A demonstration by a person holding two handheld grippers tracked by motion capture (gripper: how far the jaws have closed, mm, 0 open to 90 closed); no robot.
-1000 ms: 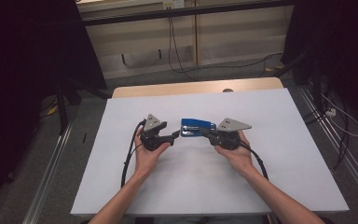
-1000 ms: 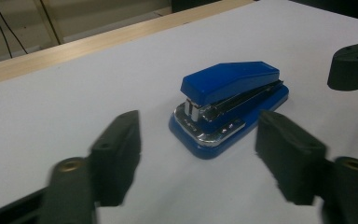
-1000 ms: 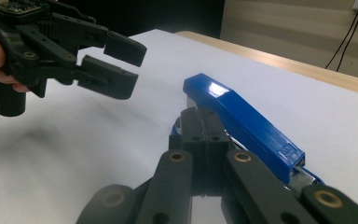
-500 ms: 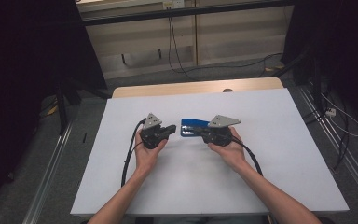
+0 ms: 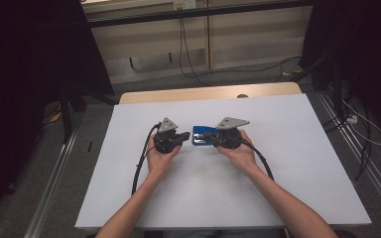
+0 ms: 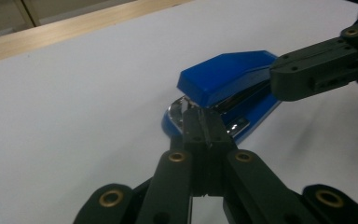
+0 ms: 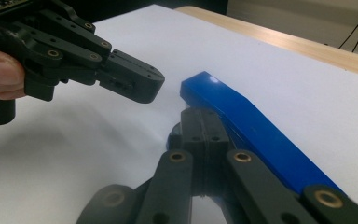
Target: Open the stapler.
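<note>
In the high view, a blue stapler is seen lying on the white table, near its middle, between the two grippers. The left gripper is held just to the stapler's left, its tips aimed at the nose end; the right gripper is laid against the stapler from the right, and its tips are hard to tell from the body there. In the left gripper view, the jaws are seen pressed flat together with nothing between them, having just been closing; their joined tip sits right at the stapler's metal mouth, touching or nearly so. The right gripper is seen beyond, across the blue top, though whether it touches cannot be told. In the right gripper view, the jaws are likewise shut on nothing, with their tip tucked beside and under the raised blue arm, while the left gripper hangs just clear of the nose. The step in hand is judged to be a bracing or prodding of the stapler with shut tips, not a grasp. For a lift, one pair of jaws would have to be opened and set astride the body before being closed.
</note>
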